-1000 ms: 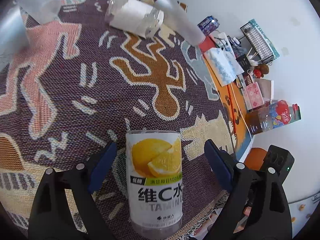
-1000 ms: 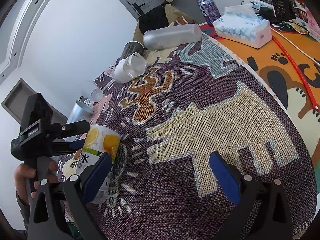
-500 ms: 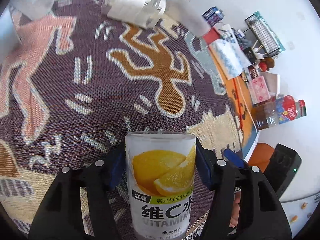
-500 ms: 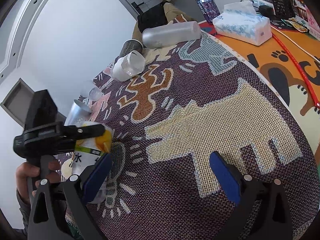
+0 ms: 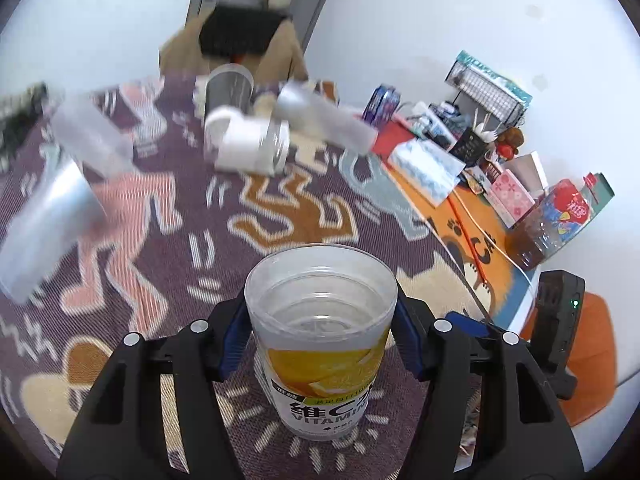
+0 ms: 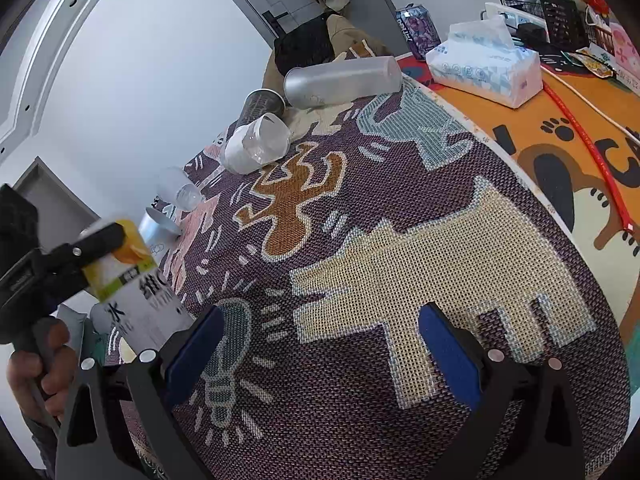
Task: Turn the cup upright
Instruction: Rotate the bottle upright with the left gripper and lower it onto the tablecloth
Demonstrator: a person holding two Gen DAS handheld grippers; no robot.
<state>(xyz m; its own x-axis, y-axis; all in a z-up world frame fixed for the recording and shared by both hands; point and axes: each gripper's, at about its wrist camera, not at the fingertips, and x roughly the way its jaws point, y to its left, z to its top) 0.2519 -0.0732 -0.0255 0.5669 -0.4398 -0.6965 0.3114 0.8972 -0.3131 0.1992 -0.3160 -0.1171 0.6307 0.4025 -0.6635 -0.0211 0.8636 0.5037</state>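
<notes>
A clear plastic cup with a yellow lemon label (image 5: 322,344) sits between the blue pads of my left gripper (image 5: 320,332), which is shut on it near its rim. The cup is tilted, its open mouth facing my camera. In the right wrist view the same cup (image 6: 132,280) is held off the mat at the far left, leaning, by the left gripper (image 6: 86,258). My right gripper (image 6: 320,344) is open and empty above the patterned mat (image 6: 400,272).
Several other cups lie on their sides at the mat's far end: a white one (image 5: 248,144), a long frosted one (image 5: 324,120), a dark one (image 5: 228,88). Frosted cups (image 5: 52,212) lie at left. A tissue pack (image 6: 484,68) and clutter sit on the orange mat (image 6: 560,128) at right.
My left gripper closed on the lemon cup, lifted it off the mat and tilted it, so its mouth now faces the camera. The right gripper stayed open and hardly moved.
</notes>
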